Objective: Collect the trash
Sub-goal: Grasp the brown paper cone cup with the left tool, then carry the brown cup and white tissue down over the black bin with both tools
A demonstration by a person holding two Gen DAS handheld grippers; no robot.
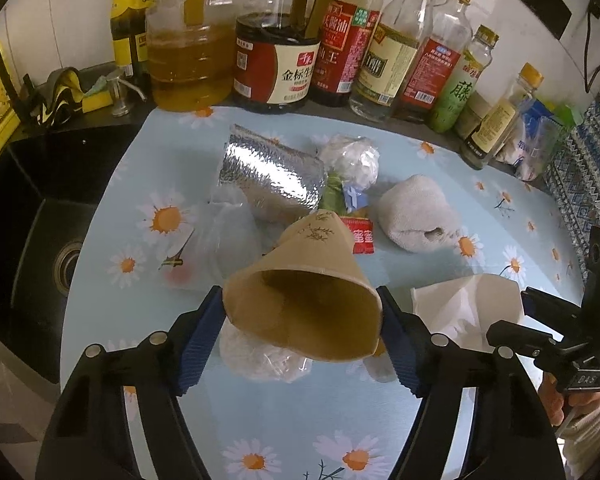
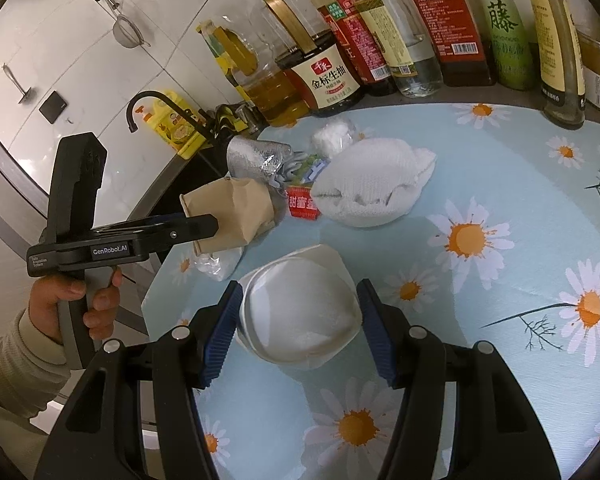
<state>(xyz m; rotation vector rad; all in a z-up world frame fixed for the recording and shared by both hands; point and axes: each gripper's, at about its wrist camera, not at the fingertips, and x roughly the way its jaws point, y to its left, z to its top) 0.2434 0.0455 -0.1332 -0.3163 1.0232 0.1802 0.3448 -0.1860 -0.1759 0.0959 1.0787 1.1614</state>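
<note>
My left gripper (image 1: 300,308) is shut on a crushed brown paper cup (image 1: 300,292), held above the daisy tablecloth (image 1: 520,216); it also shows in the right wrist view (image 2: 228,216). My right gripper (image 2: 298,312) is shut on a white paper cup (image 2: 300,312), which also shows in the left wrist view (image 1: 464,308). On the cloth lie a silver foil sleeve (image 1: 272,176), a red wrapper (image 1: 360,236), a crumpled clear bag (image 1: 352,156), a clear plastic bag (image 1: 216,248) and a rolled white cloth (image 1: 416,212).
A row of oil and sauce bottles (image 1: 284,60) lines the back of the counter. A black sink (image 1: 40,248) with a black faucet (image 2: 148,100) lies to the left. A crumpled plastic piece (image 1: 260,356) lies under the brown cup.
</note>
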